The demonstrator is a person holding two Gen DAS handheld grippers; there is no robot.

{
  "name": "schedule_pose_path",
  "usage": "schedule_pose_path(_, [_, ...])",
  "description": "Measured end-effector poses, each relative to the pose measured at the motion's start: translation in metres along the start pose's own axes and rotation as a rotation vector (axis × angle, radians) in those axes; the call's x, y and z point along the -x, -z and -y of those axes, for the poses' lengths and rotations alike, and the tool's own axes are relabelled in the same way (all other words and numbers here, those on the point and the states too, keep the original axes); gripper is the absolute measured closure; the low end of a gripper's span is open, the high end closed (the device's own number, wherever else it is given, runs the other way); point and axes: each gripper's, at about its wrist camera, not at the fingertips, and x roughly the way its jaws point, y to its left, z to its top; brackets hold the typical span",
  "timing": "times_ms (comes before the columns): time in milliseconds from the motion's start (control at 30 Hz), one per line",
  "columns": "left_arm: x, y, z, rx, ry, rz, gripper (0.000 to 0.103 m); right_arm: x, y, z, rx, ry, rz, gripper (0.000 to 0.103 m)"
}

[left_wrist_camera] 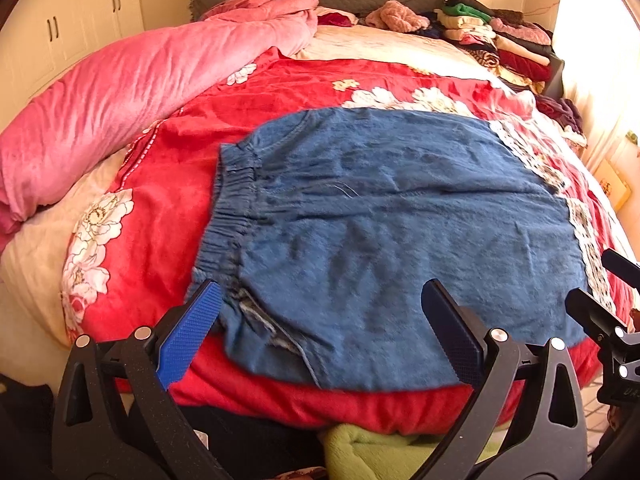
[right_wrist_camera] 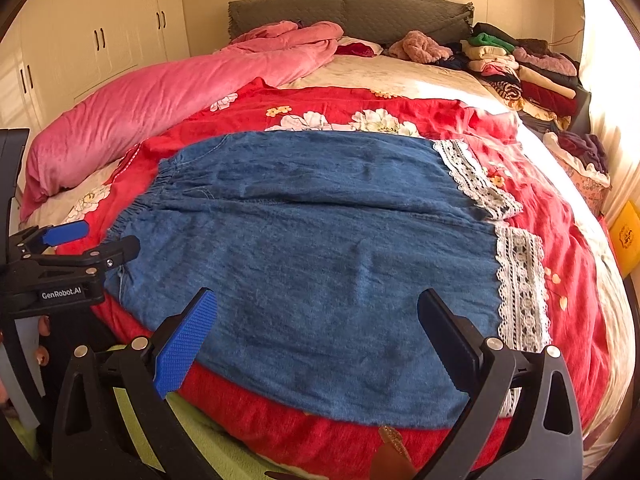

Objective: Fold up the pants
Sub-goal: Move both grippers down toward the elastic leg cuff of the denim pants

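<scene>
Blue denim pants (left_wrist_camera: 380, 232) lie flat on the red flowered blanket (left_wrist_camera: 172, 184), elastic waistband to the left, white lace cuffs (right_wrist_camera: 520, 280) to the right. They also show in the right wrist view (right_wrist_camera: 320, 248). My left gripper (left_wrist_camera: 320, 320) is open and empty over the near waistband corner. My right gripper (right_wrist_camera: 316, 328) is open and empty over the near leg, close to the near edge. The left gripper also shows at the left of the right wrist view (right_wrist_camera: 96, 240), and the right gripper at the right edge of the left wrist view (left_wrist_camera: 600, 280).
A pink quilt (left_wrist_camera: 132, 92) is bunched along the bed's left side. Stacks of folded clothes (left_wrist_camera: 500, 40) sit at the far right by the grey headboard (right_wrist_camera: 352, 8). A green cloth (left_wrist_camera: 380, 452) hangs below the near bed edge. White cupboards (right_wrist_camera: 92, 44) stand left.
</scene>
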Motion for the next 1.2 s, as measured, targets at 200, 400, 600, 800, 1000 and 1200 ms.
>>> schedule_pose_path(200, [-0.013,-0.017,-0.011,0.006,-0.012,-0.004,0.009,-0.018,-0.015,0.004,-0.003,-0.004,-0.017,0.004])
schedule_pose_path(400, [-0.029,-0.039,-0.024,0.015,-0.013,-0.005,0.009,-0.043,-0.039,0.003,0.023,-0.027,-0.034,0.004])
schedule_pose_path(600, [-0.052,-0.07,-0.05,0.029,-0.041,-0.009,0.009,-0.064,-0.079,-0.007,0.078,-0.074,-0.011,0.004])
schedule_pose_path(800, [-0.083,-0.099,-0.079,0.045,-0.051,-0.029,0.009,-0.098,-0.119,-0.021,0.152,-0.13,-0.03,0.004])
schedule_pose_path(1000, [-0.13,-0.117,-0.102,0.038,-0.041,-0.106,0.009,-0.147,-0.15,-0.023,0.193,-0.154,-0.09,0.004])
schedule_pose_path(1200, [-0.16,-0.126,-0.106,0.02,0.047,-0.13,0.009,-0.188,-0.175,-0.015,0.211,-0.177,-0.119,0.004])
